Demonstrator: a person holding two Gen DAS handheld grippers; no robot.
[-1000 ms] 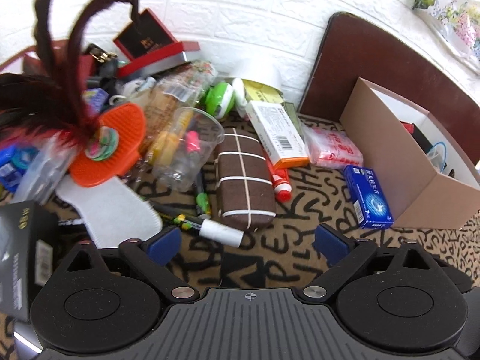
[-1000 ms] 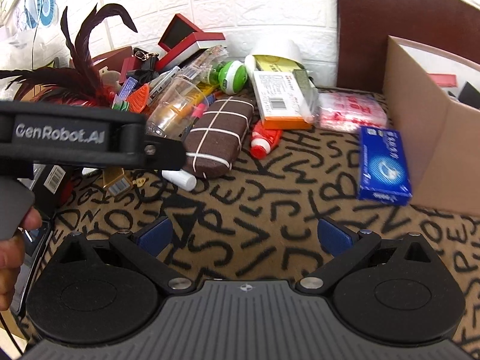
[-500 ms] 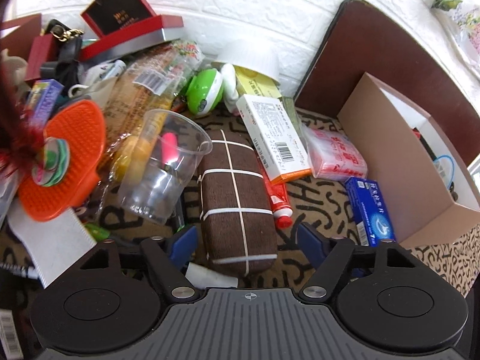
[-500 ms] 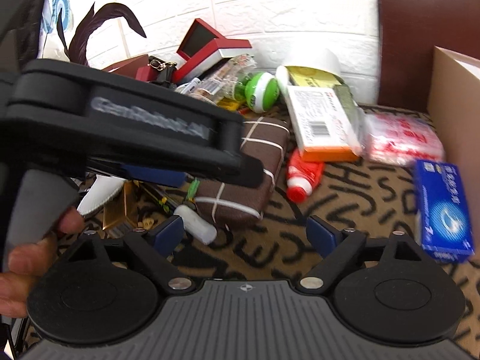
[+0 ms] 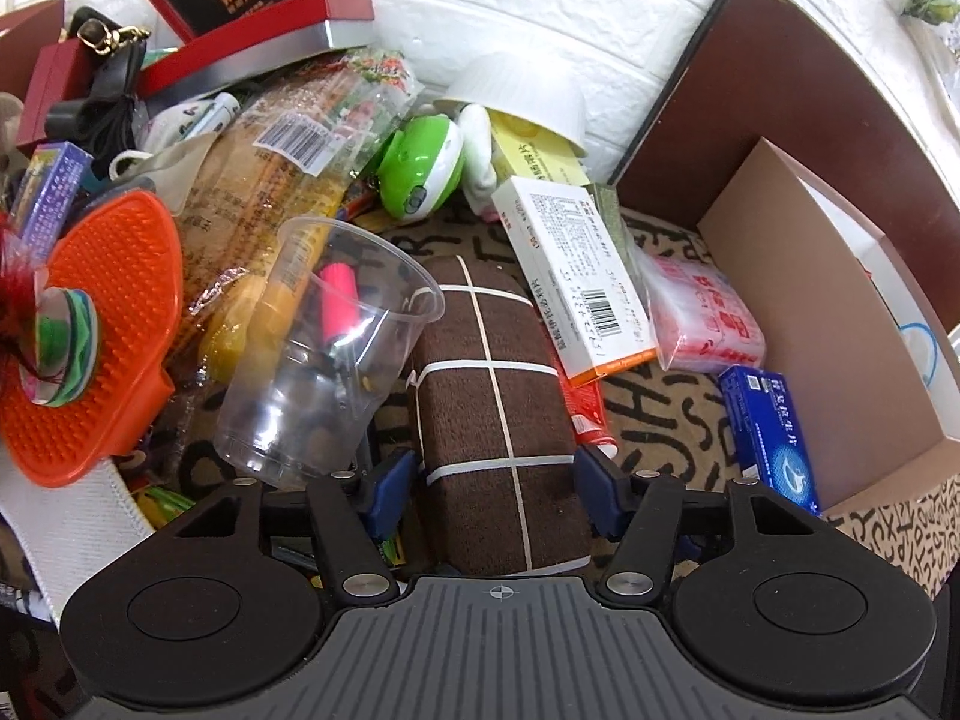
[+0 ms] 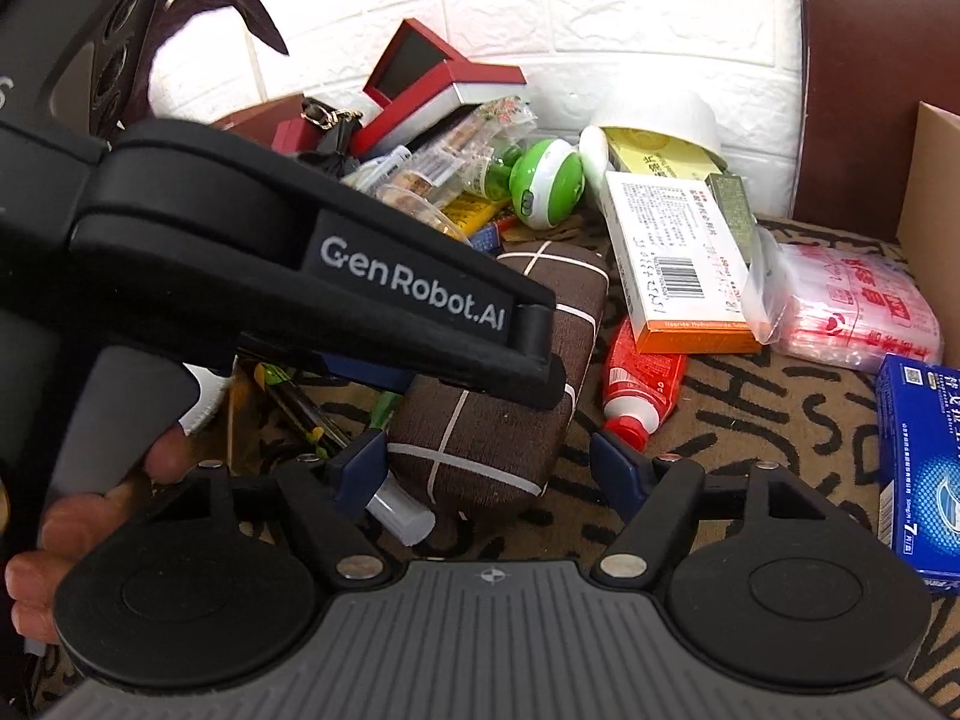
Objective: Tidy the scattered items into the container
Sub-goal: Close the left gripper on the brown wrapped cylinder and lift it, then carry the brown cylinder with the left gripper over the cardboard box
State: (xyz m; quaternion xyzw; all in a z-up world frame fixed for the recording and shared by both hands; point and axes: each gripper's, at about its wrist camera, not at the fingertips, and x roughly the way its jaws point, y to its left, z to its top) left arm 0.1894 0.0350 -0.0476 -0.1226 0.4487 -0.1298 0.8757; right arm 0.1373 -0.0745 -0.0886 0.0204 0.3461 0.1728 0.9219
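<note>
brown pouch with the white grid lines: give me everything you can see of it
The brown pouch looks like soft woven fabric, a padded oblong with thin white cross stripes. It lies flat on the letter-print cloth, long axis running away from the left gripper, whose blue pads flank its near end; those jaws have just been closing, contact unclear. A clear plastic cup leans at its left, a red tube runs along its right.

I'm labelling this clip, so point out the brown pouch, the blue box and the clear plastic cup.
brown pouch [image 5: 492, 396]: left wrist view, middle of its top face.
blue box [image 5: 774, 438]: left wrist view, centre of its printed face.
clear plastic cup [image 5: 318, 372]: left wrist view, its side wall.
</note>
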